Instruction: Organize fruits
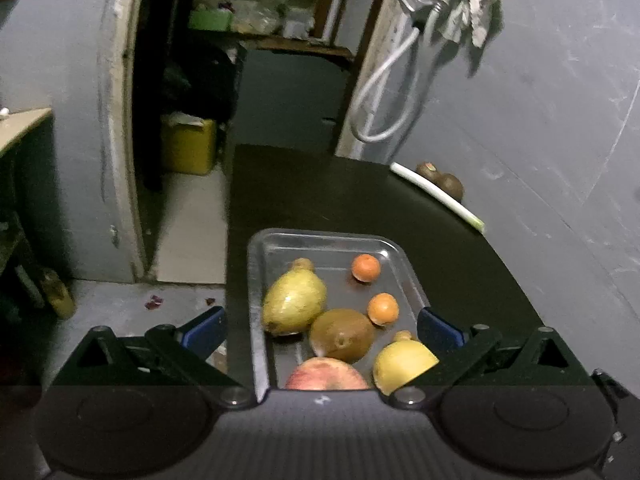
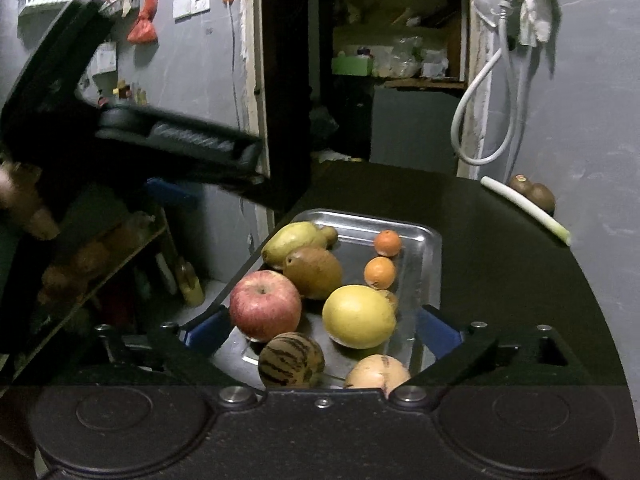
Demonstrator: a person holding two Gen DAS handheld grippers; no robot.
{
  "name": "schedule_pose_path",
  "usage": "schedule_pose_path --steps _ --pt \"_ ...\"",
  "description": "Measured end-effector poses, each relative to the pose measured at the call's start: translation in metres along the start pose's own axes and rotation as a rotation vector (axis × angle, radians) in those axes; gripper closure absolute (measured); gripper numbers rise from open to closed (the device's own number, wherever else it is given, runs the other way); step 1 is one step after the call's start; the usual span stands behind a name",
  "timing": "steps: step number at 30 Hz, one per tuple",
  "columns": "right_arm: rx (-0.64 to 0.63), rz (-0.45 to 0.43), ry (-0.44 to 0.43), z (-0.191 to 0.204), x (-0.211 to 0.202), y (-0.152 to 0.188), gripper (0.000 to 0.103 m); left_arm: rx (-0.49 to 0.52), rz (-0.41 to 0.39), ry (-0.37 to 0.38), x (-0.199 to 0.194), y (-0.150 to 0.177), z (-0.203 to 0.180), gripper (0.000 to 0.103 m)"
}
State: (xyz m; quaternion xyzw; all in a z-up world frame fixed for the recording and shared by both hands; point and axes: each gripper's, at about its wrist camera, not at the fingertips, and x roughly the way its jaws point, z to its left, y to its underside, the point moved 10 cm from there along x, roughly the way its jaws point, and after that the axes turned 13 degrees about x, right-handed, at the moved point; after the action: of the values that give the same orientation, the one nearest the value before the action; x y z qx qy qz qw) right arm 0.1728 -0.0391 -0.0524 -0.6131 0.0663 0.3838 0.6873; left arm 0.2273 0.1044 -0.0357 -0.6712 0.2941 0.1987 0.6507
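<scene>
Fruits (image 2: 359, 317) in tray (image 2: 430, 264); both tongs (image 1: 322, 330) (image 2: 320, 330) spread above.

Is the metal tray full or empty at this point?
Partly full. The metal tray holds an apple, two small oranges, a striped melon and other fruit, with bare metal at its far end.

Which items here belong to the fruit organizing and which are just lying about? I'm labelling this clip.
Part of the job:
shiny metal tray
red apple
round yellow fruit
brown oval fruit
yellow-green pear-shaped fruit
two small oranges
striped brown melon
pale tan fruit

Lying about:
white leek stalk
grey hose
hanging rag
</scene>
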Motion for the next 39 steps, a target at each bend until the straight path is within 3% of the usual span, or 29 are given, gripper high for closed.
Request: schedule_pose_path --steps 14,39 --pt "0.112 -0.033 0.031 -0.026 -0.035 0.009 0.001 0.015 -0.073 -0.18 -0.052 0.03 0.005 0.001" --pt "0.148 -0.045 0.026 -0.034 -0.086 0.054 0.001 -0.027 -0.046 -0.258 -0.118 0.117 0.0 0.001"
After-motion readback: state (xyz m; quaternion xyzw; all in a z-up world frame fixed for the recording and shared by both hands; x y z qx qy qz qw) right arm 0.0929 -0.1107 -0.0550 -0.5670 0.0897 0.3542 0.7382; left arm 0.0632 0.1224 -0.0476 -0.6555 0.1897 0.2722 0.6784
